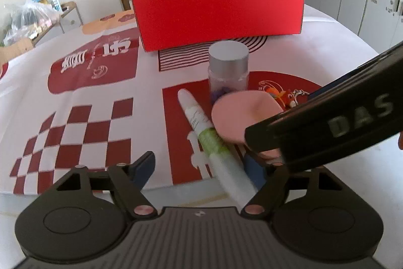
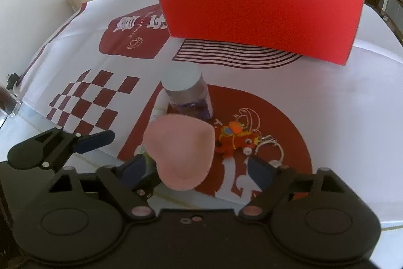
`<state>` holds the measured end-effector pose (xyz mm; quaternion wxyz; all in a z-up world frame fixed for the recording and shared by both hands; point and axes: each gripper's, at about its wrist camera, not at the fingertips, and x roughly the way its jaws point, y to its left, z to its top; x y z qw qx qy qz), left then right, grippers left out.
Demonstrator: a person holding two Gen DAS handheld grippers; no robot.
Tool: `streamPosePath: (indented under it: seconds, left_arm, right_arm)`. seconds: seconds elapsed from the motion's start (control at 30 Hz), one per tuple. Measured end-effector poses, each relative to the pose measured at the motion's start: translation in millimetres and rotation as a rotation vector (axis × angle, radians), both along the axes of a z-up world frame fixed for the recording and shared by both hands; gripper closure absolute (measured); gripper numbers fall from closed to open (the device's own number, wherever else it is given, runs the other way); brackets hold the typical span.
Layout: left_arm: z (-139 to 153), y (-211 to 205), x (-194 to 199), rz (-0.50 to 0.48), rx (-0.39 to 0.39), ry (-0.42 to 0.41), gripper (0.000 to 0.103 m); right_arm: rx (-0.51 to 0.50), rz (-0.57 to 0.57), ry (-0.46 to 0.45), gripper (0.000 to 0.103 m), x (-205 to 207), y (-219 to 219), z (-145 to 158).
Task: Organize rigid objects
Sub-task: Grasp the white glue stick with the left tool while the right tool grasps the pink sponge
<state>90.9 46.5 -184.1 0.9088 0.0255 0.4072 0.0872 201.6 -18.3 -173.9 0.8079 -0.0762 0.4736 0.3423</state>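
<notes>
Pink puff btwn hand-held gripper jaws

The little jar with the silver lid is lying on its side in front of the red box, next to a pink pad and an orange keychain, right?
Not quite. The jar stands upright, its silver lid facing up, as the right wrist view shows. The rest holds: it is in front of the red box, beside the pink pad and the orange keychain.
</notes>
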Motion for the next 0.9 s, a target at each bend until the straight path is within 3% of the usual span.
streamPosePath:
  seconds: [0.13,0.2,0.33,0.4,0.53,0.6,0.7,0.73,0.77,0.9]
  left_arm:
    - [0.4,2.6,3.9,-0.015,0.014,-0.004,0.036]
    - [-0.2,5.6,2.6,-0.028,-0.008,-0.007,0.045]
    - [-0.5,8.3,0.9,-0.048,-0.034,-0.015,0.052]
    - [0.4,10.4,1.9,-0.052,-0.062,-0.013,0.064]
    - [1.3,15.1,4.4,-0.026,-0.077,-0.009,0.071]
    - [1.7,18.3,5.3,-0.013,-0.082,-0.009,0.079]
    - [2.4,22.8,7.8,-0.002,-0.089,-0.006,0.082]
    - [2.5,24.0,8.8,0.003,-0.090,-0.005,0.082]
    - [2.7,25.0,9.6,0.008,-0.090,-0.005,0.083]
    - [3.0,27.1,10.4,0.011,-0.082,-0.007,0.085]
  right_arm:
    - [-0.013,0.003,0.009,0.022,2.8,7.2,-4.6]
    - [-0.011,0.007,0.015,0.022,4.4,9.0,-5.1]
    - [-0.017,0.016,0.016,0.031,6.0,13.1,-6.6]
    - [-0.013,0.003,0.028,0.038,8.4,11.7,-8.0]
    - [0.003,-0.026,0.037,0.053,12.3,5.2,-7.3]
    - [0.006,-0.030,0.041,0.066,13.8,2.3,-7.2]
    - [0.002,-0.047,0.043,0.078,16.2,-0.6,-8.1]
    - [0.002,-0.049,0.044,0.084,16.8,-1.3,-8.2]
    - [0.004,-0.049,0.051,0.098,17.4,-2.3,-8.6]
    - [0.008,-0.051,0.044,0.102,14.7,-5.7,-9.4]
